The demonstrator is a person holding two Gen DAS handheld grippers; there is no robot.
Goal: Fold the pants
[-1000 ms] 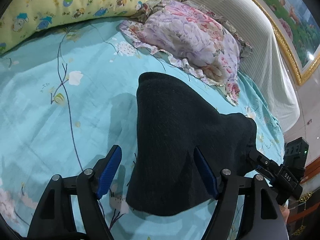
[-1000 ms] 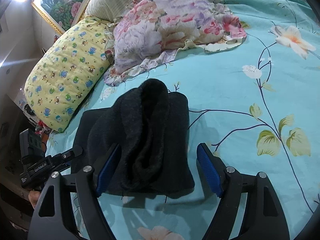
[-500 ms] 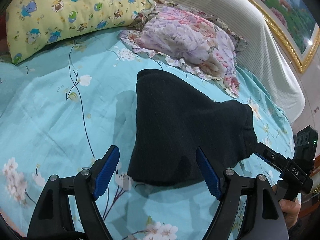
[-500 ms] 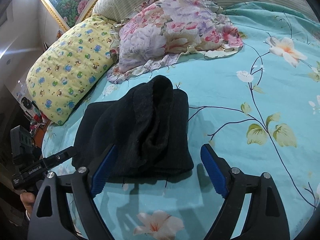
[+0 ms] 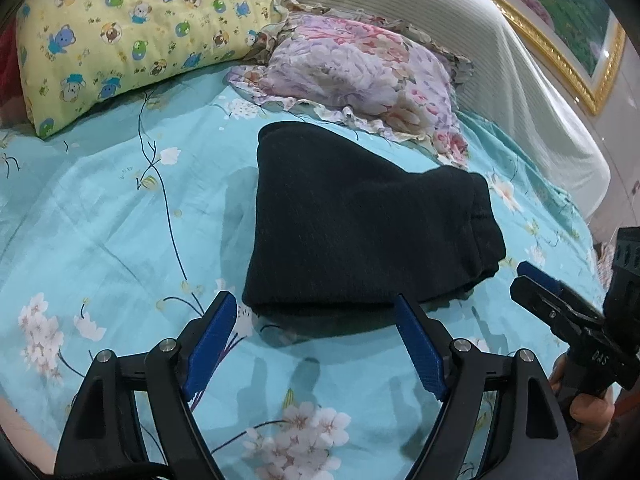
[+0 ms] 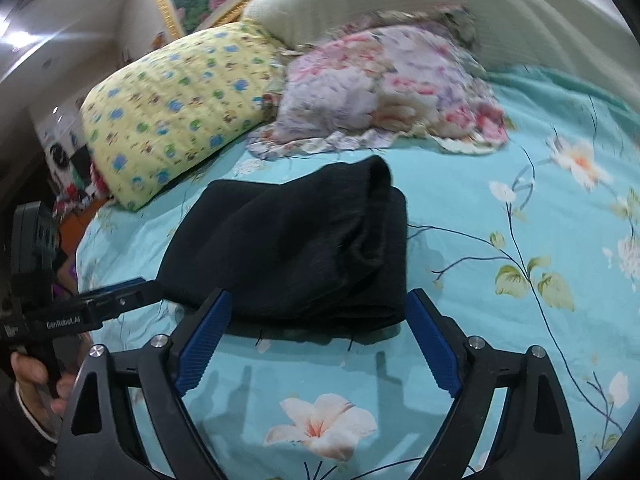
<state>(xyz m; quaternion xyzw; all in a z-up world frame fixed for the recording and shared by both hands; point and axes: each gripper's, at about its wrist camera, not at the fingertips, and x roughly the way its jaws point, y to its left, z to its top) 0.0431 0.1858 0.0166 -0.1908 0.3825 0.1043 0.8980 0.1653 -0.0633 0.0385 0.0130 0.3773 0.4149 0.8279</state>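
Observation:
The black pants lie folded in a thick bundle on the turquoise flowered bedsheet; the same pants fill the middle of the right wrist view. My left gripper is open just short of the bundle's near edge, nothing between its blue pads. My right gripper is also clear of the cloth, its jaws still opening wide and nothing between them. Each gripper shows at the edge of the other's view, held by a hand.
A yellow cartoon-print pillow and a pink-purple floral pillow lie beyond the pants against the white headboard. A gold-framed picture hangs above. The bed's edge and floor clutter show at far left of the right wrist view.
Both grippers have drawn back from the pants, which now lie wholly beyond the fingertips. The right jaws have spread a little wider. The pants lie still.

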